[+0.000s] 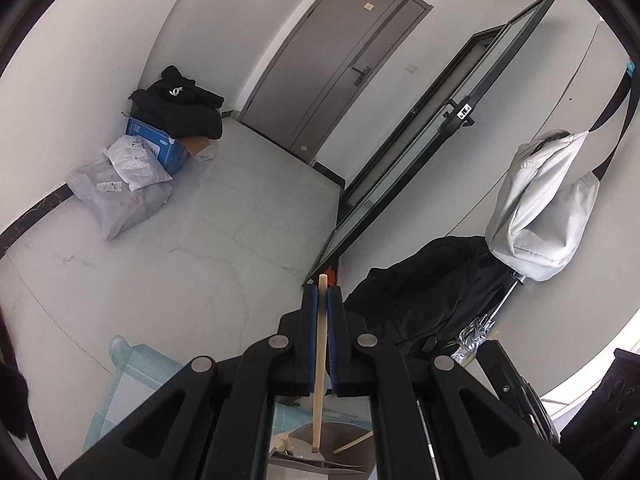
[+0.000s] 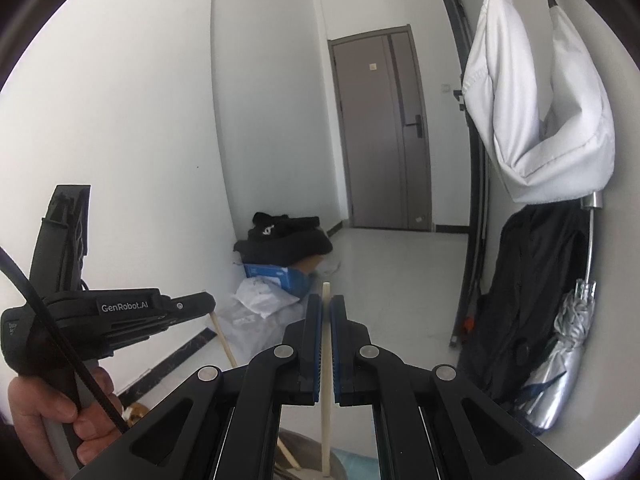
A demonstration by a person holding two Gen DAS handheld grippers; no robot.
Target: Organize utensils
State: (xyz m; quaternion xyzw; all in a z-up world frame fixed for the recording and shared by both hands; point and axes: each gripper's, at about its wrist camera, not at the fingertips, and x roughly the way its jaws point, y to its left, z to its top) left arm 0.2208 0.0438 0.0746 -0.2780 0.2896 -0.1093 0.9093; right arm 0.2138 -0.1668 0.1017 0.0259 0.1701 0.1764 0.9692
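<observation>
Through my left wrist camera, my left claw (image 1: 322, 294) is clamped on a pale chopstick (image 1: 320, 360) whose lower end dips into a grey holder (image 1: 344, 438).

Through my right wrist camera, my right claw (image 2: 325, 304) pinches another chopstick (image 2: 326, 380) upright above the holder's rim (image 2: 292, 440); my left hand (image 2: 60, 408) shows at the left.

Pale wooden chopstick (image 1: 321, 344), blue-padded black fingers (image 1: 310, 340), grey door (image 1: 336, 60).

"GenRobot.AI" on left hand-held gripper (image 2: 208, 304) (white lettering).
</observation>
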